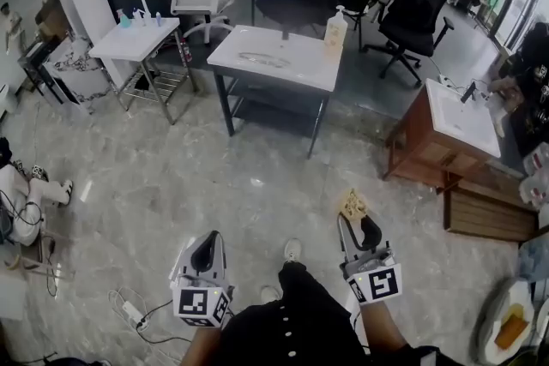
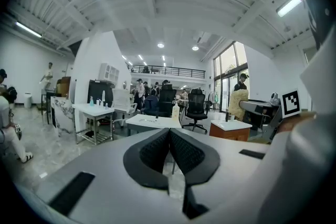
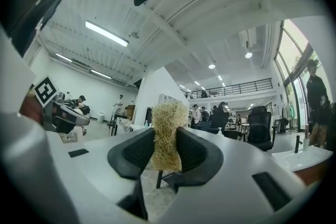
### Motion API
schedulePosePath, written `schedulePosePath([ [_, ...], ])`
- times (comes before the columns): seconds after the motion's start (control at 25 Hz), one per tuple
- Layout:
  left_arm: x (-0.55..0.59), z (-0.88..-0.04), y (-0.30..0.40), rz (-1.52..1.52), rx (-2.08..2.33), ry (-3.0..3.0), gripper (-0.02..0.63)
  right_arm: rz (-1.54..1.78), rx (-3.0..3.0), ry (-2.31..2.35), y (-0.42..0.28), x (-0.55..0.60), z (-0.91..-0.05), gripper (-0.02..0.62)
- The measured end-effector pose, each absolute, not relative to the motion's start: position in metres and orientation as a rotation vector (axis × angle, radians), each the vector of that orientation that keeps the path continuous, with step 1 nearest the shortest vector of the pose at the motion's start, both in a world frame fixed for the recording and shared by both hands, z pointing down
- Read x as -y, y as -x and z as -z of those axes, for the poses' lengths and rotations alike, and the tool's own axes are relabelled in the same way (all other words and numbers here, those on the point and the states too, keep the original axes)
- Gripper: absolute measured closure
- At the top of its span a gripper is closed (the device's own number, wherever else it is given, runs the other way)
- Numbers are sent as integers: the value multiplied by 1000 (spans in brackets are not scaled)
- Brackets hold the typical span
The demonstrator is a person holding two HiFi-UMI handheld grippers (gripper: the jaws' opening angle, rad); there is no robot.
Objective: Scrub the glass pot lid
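The left gripper (image 2: 169, 136) is held low over the marble floor (image 1: 171, 176), its jaws shut tight together with nothing between them. The right gripper (image 3: 166, 152) is closed on a straw-coloured fibre scrubber (image 3: 167, 123), which is pinched upright between the pads and sticks out above them. The glass lid (image 1: 264, 60) is seen only faintly, lying flat on the white table (image 1: 300, 73) well ahead of both grippers, near a soap bottle (image 1: 334, 30).
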State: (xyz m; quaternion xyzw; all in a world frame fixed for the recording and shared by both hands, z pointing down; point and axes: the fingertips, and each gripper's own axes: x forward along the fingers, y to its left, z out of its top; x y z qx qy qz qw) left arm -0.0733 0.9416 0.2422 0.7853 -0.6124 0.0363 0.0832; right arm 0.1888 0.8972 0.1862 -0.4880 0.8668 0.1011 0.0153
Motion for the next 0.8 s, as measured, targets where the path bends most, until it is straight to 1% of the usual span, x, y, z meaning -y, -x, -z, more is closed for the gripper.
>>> schedulePosePath([
  [0.36,-877,-242,74,-105,1841,-2322,580,-301,-2703,1490,-186,-827,-189,453],
  [0.8,-763,-233,62,-102,1850,-2321,580,-292,-2719,1463,-195,-710,-187,453],
])
